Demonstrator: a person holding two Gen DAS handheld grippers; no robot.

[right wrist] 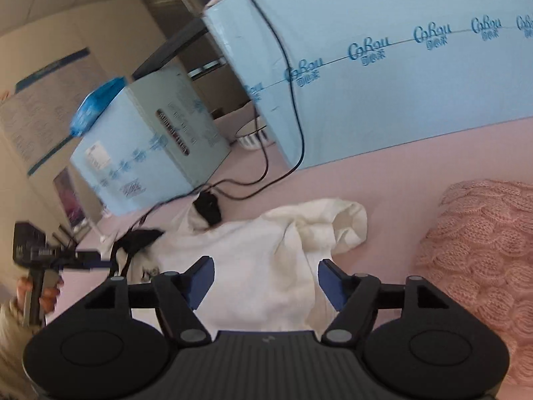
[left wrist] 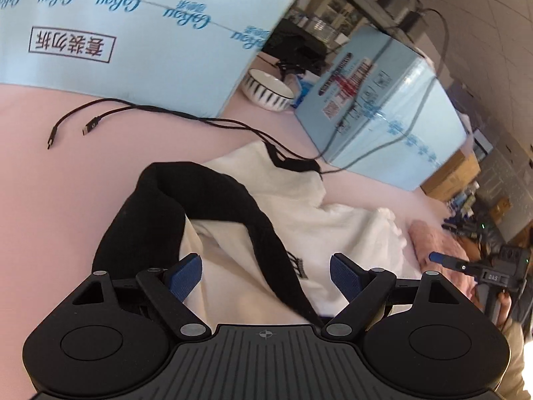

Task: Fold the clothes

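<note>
Both the left gripper point(left wrist: 266, 278) and right gripper point(right wrist: 265, 281) gape wide, holding nothing, over the white top point(right wrist: 260, 266), which lies rumpled and barely folded.

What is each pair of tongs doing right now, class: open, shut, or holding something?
Left tongs: open over the white garment, gripping nothing.
Right tongs: open above the same garment, gripping nothing.
</note>
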